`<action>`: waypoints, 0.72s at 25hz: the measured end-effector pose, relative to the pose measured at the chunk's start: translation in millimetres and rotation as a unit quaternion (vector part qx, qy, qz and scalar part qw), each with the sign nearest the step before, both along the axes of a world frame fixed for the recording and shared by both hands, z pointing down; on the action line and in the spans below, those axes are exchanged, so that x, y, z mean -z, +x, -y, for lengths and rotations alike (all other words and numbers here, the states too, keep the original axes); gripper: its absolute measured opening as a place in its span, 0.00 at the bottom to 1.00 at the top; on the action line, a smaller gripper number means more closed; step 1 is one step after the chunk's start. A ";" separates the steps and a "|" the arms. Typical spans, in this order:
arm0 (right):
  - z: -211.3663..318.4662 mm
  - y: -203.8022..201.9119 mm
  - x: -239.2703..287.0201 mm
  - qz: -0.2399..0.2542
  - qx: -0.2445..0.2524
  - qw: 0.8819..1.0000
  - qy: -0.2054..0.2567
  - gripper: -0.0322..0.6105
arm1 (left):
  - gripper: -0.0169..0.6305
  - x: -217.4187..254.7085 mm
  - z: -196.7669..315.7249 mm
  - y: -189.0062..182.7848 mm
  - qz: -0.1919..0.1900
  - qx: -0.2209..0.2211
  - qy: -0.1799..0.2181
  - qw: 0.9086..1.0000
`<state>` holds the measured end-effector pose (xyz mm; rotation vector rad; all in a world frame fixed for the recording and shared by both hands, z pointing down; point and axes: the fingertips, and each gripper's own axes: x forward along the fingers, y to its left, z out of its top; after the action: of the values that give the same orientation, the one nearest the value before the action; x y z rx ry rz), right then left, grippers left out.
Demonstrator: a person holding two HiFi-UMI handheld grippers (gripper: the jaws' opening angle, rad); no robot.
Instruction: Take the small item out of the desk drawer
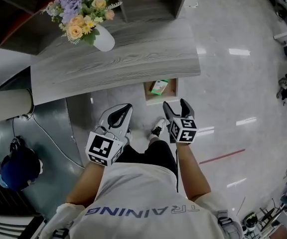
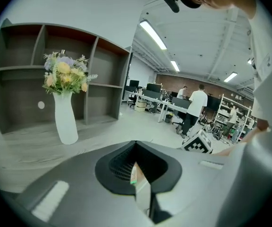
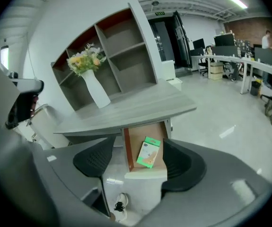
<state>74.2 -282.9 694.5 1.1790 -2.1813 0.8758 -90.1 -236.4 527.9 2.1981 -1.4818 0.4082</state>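
Grey wood-grain desk up top, white vase of flowers on it. Below its front edge the drawer stands pulled out, a small green box lying flat inside. Right gripper hovers short of the box, jaws spread wide — left gripper alongside, jaws pressed together.

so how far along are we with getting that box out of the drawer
Done: the drawer stands open, a small green-and-white box lying inside. In hand: the right gripper is open, aimed at the box, not touching it; the left gripper is shut, holding nothing. Left: grasp the box and lift it out.
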 end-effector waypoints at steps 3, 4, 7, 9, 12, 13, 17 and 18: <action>5.4 -13.3 -47.6 -0.001 -0.022 0.999 -0.038 0.63 | 0.01 -11.3 -3.7 -16.1 0.001 0.014 -0.010 1.000; 8.7 -17.9 -62.6 -0.001 -0.029 0.998 -0.050 0.64 | 0.01 -15.1 -3.8 -22.5 0.002 0.019 -0.012 1.000; 20.4 -30.4 -102.0 0.000 -0.050 0.995 -0.081 0.66 | 0.01 -23.3 -2.8 -43.1 0.008 0.038 -0.015 0.999; 29.1 -36.3 -126.8 -0.014 -0.056 0.994 -0.092 0.66 | 0.01 -28.0 -2.6 -54.1 0.012 0.049 -0.018 0.999; 39.3 -40.5 -168.2 -0.033 -0.070 0.989 -0.125 0.66 | 0.01 -37.1 -6.5 -66.4 0.011 0.067 -0.026 0.997; 42.0 -41.8 -180.1 -0.036 -0.075 0.987 -0.138 0.66 | 0.01 -40.4 -9.0 -70.1 0.011 0.073 -0.030 0.997; 50.8 -43.4 -210.9 -0.052 -0.094 0.979 -0.173 0.65 | 0.01 -51.4 -19.3 -81.7 0.012 0.089 -0.044 0.995; 51.4 -42.8 -215.0 -0.057 -0.095 0.978 -0.177 0.64 | 0.01 -52.6 -21.4 -84.0 0.012 0.091 -0.047 0.995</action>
<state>31.4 -334.3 909.5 1.2352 -1.7501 1.1877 -174.0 -214.9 580.5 1.9722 -1.6265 0.4348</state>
